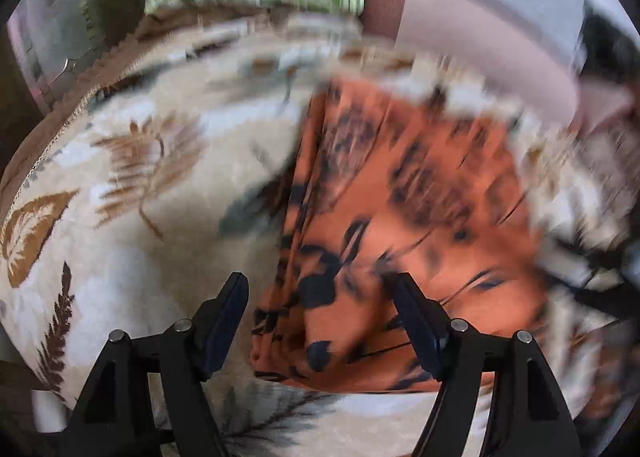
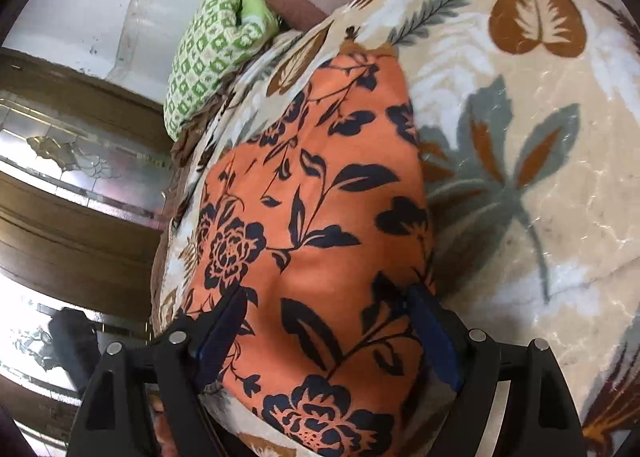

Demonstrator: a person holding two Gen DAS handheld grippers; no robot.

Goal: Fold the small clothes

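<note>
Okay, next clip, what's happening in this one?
A person is folding an orange floral garment on a leaf-patterned blanket, with a handheld claw in each hand. Both the left claw and the right claw stand wide open over the cloth and grip nothing. The garment lies as a long strip. A green patterned cloth sits at the blanket's far edge.

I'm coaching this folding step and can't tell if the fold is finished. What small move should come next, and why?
Probably lift both grippers clear. The orange cloth already lies folded on the leaf blanket, and the left gripper and right gripper both stand open over it, pads not pinching the fabric. The left view is blurred, so its edge alignment is unclear.
</note>
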